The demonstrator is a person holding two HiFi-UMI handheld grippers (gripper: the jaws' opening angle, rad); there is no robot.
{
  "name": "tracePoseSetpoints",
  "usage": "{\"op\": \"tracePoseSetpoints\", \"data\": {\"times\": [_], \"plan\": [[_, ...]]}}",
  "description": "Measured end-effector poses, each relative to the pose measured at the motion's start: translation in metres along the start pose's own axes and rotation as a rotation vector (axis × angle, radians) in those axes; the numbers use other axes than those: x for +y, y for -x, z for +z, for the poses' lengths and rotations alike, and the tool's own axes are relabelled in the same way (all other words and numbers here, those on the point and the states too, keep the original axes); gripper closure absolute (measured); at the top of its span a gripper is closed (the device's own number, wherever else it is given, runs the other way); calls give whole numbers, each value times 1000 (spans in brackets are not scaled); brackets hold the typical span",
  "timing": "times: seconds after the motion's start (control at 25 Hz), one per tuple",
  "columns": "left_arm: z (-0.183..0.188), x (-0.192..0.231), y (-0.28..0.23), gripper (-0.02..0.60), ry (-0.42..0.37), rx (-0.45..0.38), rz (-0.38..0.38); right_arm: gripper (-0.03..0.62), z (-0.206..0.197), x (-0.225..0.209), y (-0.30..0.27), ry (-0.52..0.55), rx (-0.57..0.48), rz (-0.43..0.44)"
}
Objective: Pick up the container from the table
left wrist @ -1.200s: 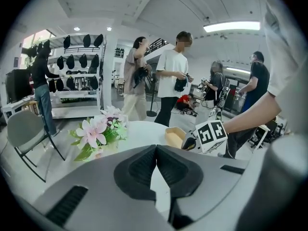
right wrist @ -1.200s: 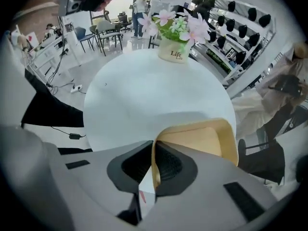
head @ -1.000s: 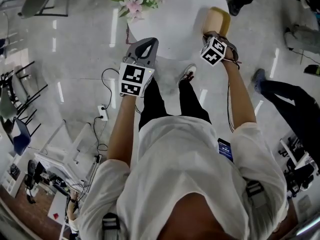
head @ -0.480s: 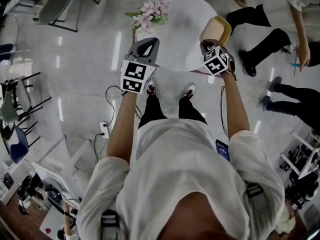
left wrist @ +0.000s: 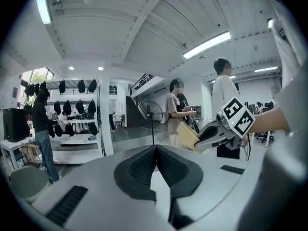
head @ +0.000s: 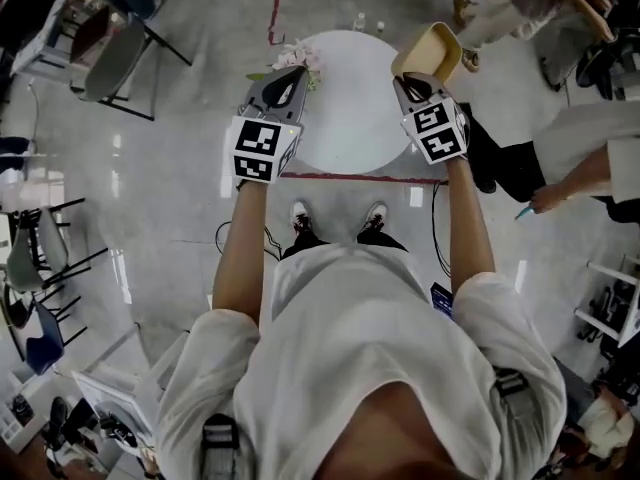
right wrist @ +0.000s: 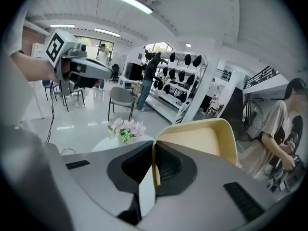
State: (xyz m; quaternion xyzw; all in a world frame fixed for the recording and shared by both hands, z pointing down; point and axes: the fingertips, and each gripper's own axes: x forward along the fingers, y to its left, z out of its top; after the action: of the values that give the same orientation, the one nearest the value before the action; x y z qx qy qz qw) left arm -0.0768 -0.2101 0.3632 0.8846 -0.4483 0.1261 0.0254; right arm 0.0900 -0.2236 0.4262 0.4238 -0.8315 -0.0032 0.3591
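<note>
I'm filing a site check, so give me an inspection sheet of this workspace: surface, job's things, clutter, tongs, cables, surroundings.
Surface: round white table.
Job's things: tan container, off the table, one wall pinched in the right tongs.
Clutter: flowers on the table.
Tongs: right tongs shut on the container; left tongs shut, empty.
Cables: black cable on the floor.
Surroundings: chair at left, bystanders at right, red line on the floor.

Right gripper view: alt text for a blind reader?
The right tool is shut on the rim of a pale yellow container, held in the air. Beyond: pink flowers on a round white table, the left tool upper left.
</note>
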Motion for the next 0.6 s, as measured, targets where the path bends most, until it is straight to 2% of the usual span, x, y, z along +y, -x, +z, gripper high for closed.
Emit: {"op": "tracePoseSetpoints", "data": {"times": [0.28, 0.6], "plan": [[68, -4, -5, 568, -47, -140, -43, 569, 59, -35, 61, -57, -161, -122], [146, -27, -9, 568, -124, -273, -85, 569, 95, -68, 125, -72, -296, -184]]}}
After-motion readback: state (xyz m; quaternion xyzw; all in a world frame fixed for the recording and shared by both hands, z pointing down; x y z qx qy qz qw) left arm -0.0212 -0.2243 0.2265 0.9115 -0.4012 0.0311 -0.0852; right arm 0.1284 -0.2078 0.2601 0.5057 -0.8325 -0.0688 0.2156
